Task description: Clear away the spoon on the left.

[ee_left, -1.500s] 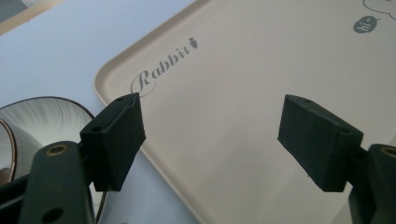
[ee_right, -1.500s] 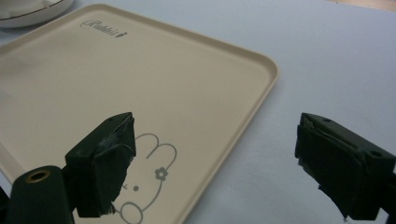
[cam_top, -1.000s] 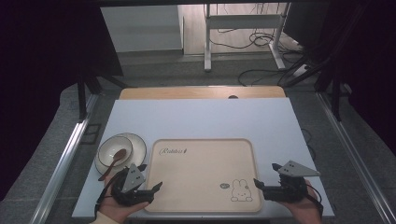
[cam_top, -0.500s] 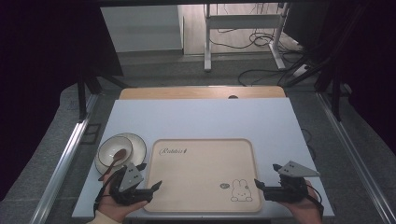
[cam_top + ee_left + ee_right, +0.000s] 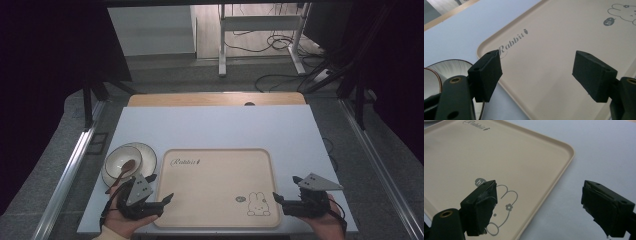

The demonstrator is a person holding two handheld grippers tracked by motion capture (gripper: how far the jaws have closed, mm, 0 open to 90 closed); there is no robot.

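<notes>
**Both grippers flank the tray, jaws apart**

You have the left gripper (image 5: 159, 199) at the near-left corner of the beige tray (image 5: 215, 170) and the right gripper (image 5: 281, 199) at its near-right edge — one on each side, which reads as a setup for a two-handed lift or shift of the tray. Both are released: in the left gripper view the jaws stand wide with the tray's left rim (image 5: 489, 43) running between them, and in the right gripper view the right rim (image 5: 564, 167) passes between the spread jaws, near the rabbit drawing (image 5: 504, 207). Neither pair pinches anything yet.

The tray lies flat on the white table (image 5: 215, 125), toward the near edge, and carries nothing. Just left of it sits a bowl (image 5: 122, 161) on a plate (image 5: 148, 152), with a spoon (image 5: 120, 175) leaning in the bowl — close to your left gripper, so mind that side if you move the tray.
</notes>
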